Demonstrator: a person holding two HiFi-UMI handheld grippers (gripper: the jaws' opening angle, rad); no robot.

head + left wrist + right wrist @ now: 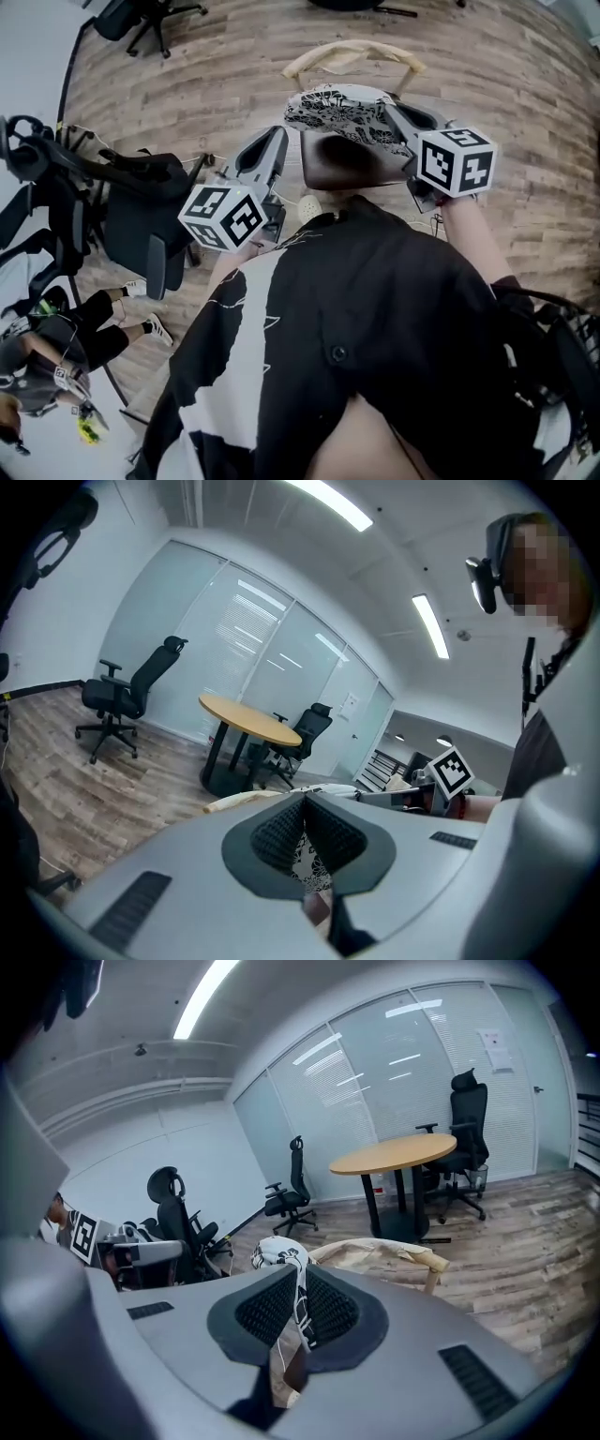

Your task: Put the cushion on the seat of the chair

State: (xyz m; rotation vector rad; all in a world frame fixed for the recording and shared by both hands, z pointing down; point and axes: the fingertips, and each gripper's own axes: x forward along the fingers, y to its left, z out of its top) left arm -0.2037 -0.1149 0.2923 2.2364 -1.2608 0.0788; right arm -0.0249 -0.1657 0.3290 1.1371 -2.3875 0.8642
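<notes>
Cushion (342, 112) is clamped at one edge by the left hand-held gripper (275, 141) and at the other by the right hand-held gripper (398, 117), close to the chair (352, 52).

Open floor (525, 112) right of the chair (352, 54), clutter at left
Bare planks lie clear to the right and beyond; the chair itself rises just past the cushion (342, 112). Black office chairs (141, 220) and a person (84, 328) crowd the left; a round table (398, 1154) stands farther off.
</notes>
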